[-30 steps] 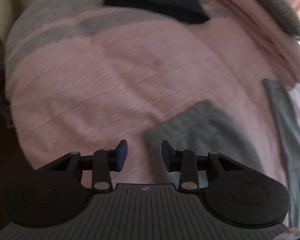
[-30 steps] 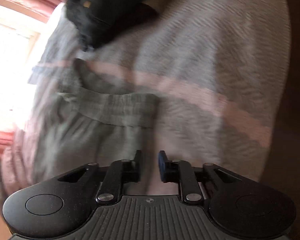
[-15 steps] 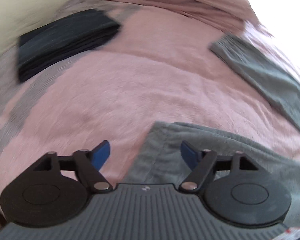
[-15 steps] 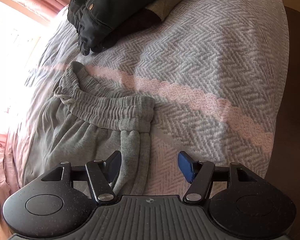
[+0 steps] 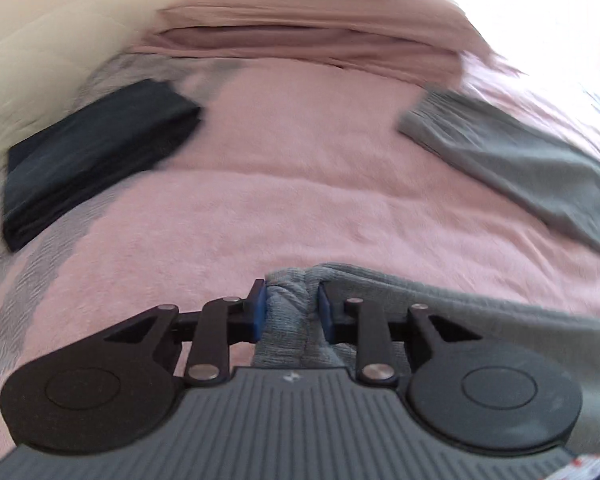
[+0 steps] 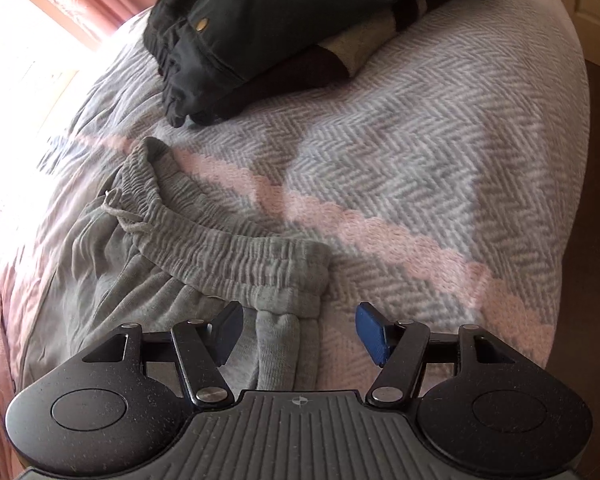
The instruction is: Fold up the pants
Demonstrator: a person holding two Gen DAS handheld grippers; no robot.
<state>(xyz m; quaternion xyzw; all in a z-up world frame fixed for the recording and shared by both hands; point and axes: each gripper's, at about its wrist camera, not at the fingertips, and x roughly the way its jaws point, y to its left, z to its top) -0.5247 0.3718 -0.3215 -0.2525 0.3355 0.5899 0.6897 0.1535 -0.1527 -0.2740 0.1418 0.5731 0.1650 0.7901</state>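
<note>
Grey sweatpants lie spread on a pink and grey bed. In the left wrist view my left gripper is shut on the bunched cuff of one grey pant leg; the other leg stretches away at the right. In the right wrist view the elastic waistband with its drawstring lies flat just ahead of my right gripper. That gripper stands open, and the waistband's corner and side seam lie between its blue pads.
A folded dark garment rests at the left of the pink blanket, near the wall. A pile of dark clothes sits beyond the waistband on the herringbone cover. The bed edge drops off at right. Pillows lie at the head.
My left gripper went from wide open over the leg's hem to shut on it, bunching the fabric. My right gripper opened earlier and now holds still, open over the waistband corner.
</note>
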